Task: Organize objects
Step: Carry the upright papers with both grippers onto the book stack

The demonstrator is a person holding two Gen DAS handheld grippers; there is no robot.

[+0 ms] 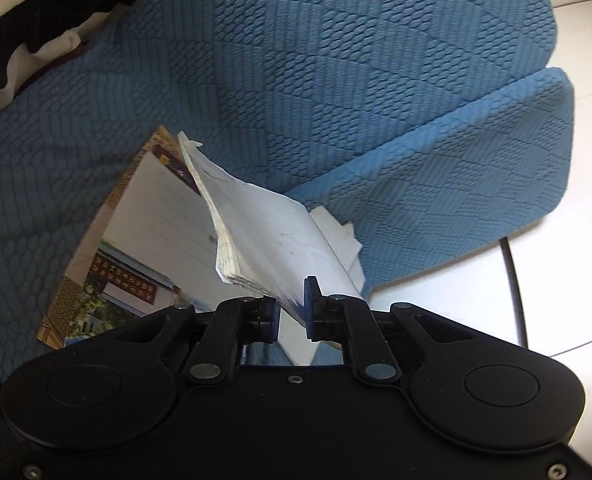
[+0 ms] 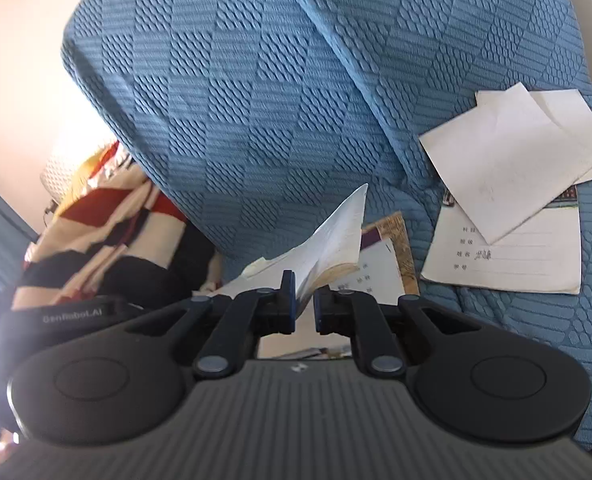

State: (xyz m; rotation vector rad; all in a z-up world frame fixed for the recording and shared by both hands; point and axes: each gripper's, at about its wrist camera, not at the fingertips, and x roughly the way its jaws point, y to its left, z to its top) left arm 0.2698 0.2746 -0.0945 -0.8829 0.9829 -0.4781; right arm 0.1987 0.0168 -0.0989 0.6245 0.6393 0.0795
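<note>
Between the pads of the left tool (image 1: 292, 312), closest to its camera, sits the near edge of a worn exercise book (image 1: 263, 236); the jaws are nearly together and pinch its pages. From that grip the book's long axis runs up and away to the left, its dog-eared far corner pointing toward the back of the blue sofa cushion (image 1: 296, 80). Its glossy cover (image 1: 151, 232) hangs open to the left, lying on the seat and mirroring a room. A crumpled paper scrap (image 1: 342, 232) pokes out just to the right of the pages.

From the right wrist view, the right tool (image 2: 304, 308) likewise has its jaws drawn narrow on an edge of the same book, whose pages rise away from it to a sharp tip pointing up and slightly right.

Only the left view shows the white tiled floor (image 1: 556, 260) with a black cable (image 1: 516, 280) past the cushion's edge. Only the right view shows another exercise book (image 2: 512, 260) lying flat on the seat farther right, with loose white sheets (image 2: 512, 160) on top of it, and a striped red, cream and black blanket (image 2: 107, 232) to the left.
</note>
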